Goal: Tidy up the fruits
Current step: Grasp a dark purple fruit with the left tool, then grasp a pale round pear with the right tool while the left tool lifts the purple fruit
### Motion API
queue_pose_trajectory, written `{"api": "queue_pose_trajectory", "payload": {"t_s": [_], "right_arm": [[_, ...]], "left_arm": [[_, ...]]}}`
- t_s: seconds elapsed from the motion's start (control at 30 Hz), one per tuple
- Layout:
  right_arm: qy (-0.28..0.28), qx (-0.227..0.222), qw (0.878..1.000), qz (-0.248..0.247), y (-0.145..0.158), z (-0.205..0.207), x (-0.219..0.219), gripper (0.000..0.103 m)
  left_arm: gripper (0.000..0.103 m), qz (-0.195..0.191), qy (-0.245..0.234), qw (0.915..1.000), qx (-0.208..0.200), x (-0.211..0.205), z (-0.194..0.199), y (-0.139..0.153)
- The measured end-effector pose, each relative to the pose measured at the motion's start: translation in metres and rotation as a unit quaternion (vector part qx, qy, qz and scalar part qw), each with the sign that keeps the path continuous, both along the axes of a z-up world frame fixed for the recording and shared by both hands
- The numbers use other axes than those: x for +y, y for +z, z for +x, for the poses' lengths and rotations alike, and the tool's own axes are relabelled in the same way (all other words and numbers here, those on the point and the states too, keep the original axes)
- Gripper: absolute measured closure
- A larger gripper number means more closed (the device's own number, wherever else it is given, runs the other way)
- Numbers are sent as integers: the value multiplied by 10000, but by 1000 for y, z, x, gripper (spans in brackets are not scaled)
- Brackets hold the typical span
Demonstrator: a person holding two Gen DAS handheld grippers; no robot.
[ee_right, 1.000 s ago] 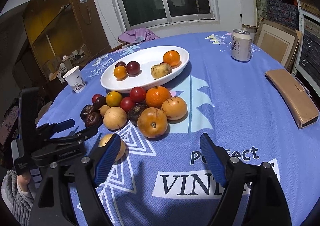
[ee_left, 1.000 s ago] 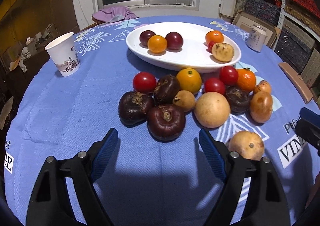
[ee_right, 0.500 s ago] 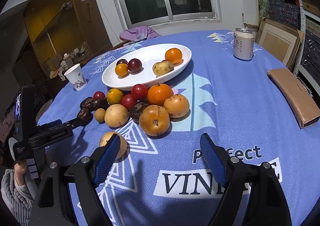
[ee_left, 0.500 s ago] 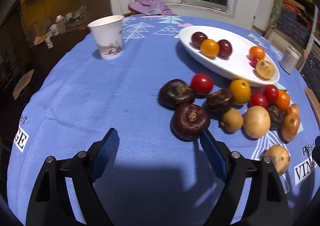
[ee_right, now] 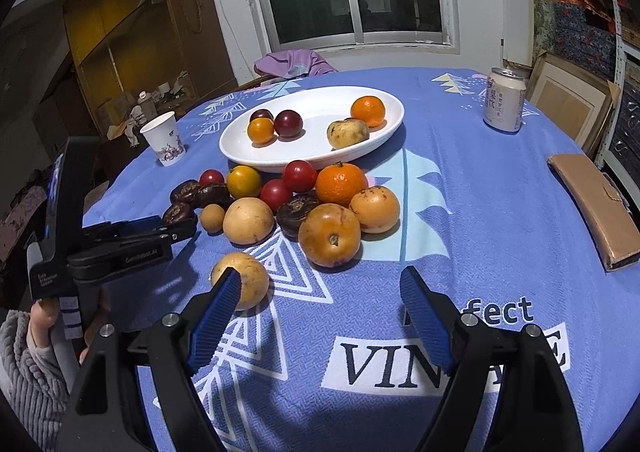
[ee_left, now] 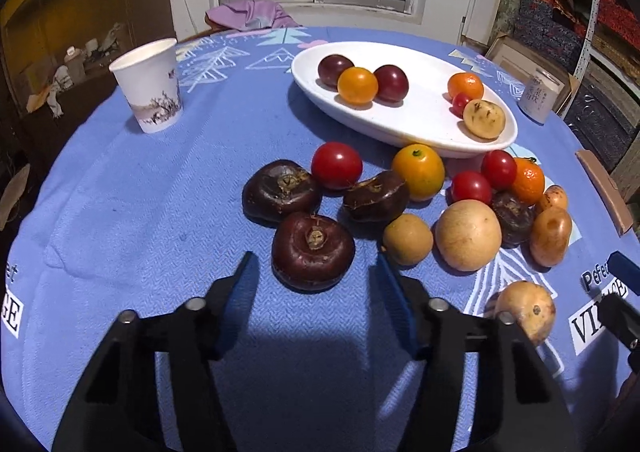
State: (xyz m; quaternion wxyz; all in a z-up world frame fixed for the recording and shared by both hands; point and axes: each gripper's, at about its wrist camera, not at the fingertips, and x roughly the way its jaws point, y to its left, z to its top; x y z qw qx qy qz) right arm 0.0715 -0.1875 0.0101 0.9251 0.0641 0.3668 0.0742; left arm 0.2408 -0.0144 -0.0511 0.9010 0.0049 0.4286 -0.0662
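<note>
A: White oval dish (ee_left: 404, 124), upper right: two plums, three orange fruits, a tomato, a potato. Paper cup (ee_left: 149, 90), upper left.

B: Left gripper (ee_left: 316, 284) closing around a glossy dark chestnut (ee_left: 313, 250), centre frame, pads not touching. Right gripper (ee_right: 320, 300) released over woven blue cloth (ee_right: 480, 212).

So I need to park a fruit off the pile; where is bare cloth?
Free: the cloth between the paper cup and the dark fruits, and the stretch between the can and the brown wallet. Crowded: in front of the white plate, where the fruits touch.
</note>
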Motion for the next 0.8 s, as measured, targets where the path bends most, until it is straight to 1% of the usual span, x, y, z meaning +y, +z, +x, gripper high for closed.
{"api": "queue_pose_trajectory", "payload": {"t_s": [0.13, 0.2, 0.23, 0.27, 0.3, 0.37, 0.43, 0.57, 0.67, 0.8], "right_arm": [[155, 0, 9998, -112, -2, -1, 8, 20], [279, -4, 9995, -168, -2, -2, 15, 20], [345, -22, 9992, -206, -3, -2, 18, 23], [415, -52, 9988, -255, -2, -3, 22, 29], [532, -59, 9981, -308, -3, -4, 26, 32], [695, 34, 9968, -396, -7, -3, 34, 48], [811, 198, 9956, -420, -12, 1, 40, 53], [908, 308, 9947, -370, -14, 9, 48, 53], [1053, 393, 9921, -561, -18, 13, 62, 53], [1044, 411, 9910, -728, -20, 19, 71, 53]], "left_arm": [[48, -124, 106, 9999, 48, 5, 5, -2], [53, -125, 105, 9999, 44, 5, 7, -2], [60, -141, 52, 9999, 43, 4, 6, -1], [60, -89, 23, 10000, 24, 2, 6, -1], [60, -34, 20, 10000, 4, 0, 5, -1], [61, 17, 2, 10000, -15, -2, 4, -1], [61, -3, -13, 10000, -8, -1, 3, -1], [61, 29, -16, 10000, -14, -1, 2, -1], [61, 20, -15, 10000, -8, -1, 2, -2], [61, 31, -17, 10000, -13, -1, 3, -1]]}}
